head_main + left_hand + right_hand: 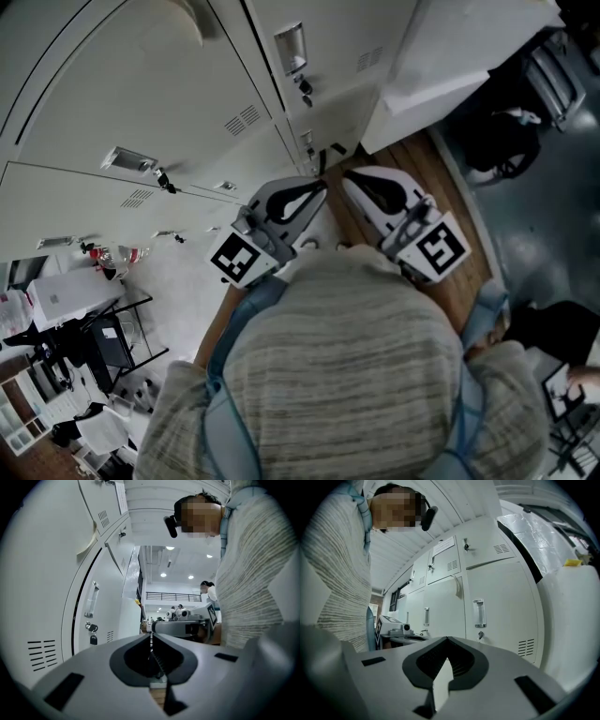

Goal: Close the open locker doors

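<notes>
A bank of white lockers (141, 103) fills the upper left of the head view, and its doors have handles and keys. A white panel (450, 66) juts out from the bank at the upper right like an open door. It also shows close by in the right gripper view as a white panel (569, 620). I hold both grippers against my chest, tips nearly touching, apart from the lockers. My left gripper (322, 186) (151, 635) is shut and empty. My right gripper (348, 178) (447, 640) is shut too, with nothing between its jaws.
A locker handle (478, 612) with a key (480, 634) below it faces the right gripper. Another handle (92, 599) with hanging keys (92, 630) is at the left gripper's left. The wooden floor (450, 187) runs under me. A cluttered cart (94, 337) stands at the lower left, and people stand far down the room (206, 590).
</notes>
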`<act>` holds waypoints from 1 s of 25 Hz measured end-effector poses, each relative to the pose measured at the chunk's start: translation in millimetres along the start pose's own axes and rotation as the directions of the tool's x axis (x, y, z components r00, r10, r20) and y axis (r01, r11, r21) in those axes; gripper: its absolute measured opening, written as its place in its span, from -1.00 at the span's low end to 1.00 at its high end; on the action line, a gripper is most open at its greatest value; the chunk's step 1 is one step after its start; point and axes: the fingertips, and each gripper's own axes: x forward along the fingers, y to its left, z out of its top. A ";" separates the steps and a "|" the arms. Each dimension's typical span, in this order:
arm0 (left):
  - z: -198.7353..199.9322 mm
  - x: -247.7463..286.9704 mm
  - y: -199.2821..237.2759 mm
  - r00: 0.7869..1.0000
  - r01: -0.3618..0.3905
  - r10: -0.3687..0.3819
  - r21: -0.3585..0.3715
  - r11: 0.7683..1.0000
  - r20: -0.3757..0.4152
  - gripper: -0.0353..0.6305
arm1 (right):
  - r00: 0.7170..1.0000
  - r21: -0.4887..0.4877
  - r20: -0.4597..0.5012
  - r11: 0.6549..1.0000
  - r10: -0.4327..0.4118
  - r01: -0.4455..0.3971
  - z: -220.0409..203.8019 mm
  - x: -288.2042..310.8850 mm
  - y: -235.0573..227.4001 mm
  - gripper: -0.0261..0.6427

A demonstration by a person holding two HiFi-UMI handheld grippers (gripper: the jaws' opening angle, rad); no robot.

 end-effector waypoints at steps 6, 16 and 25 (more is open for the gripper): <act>2.2 0.7 -3.6 1.000 0.011 -0.011 0.008 1.000 0.002 -0.86 | 1.000 -0.023 -0.002 1.000 0.013 -0.013 0.5 1.0 8.3 -0.91; 2.8 -4.1 -1.7 1.000 0.017 -0.017 0.008 1.000 -0.001 -0.86 | 1.000 -0.023 -0.014 1.000 0.015 -0.016 -3.4 4.8 11.4 -0.91; 3.2 -8.5 1.2 1.000 0.012 -0.012 0.004 1.000 0.001 -0.86 | 0.999 -0.015 -0.028 1.000 0.021 -0.021 -7.6 11.1 14.9 -0.91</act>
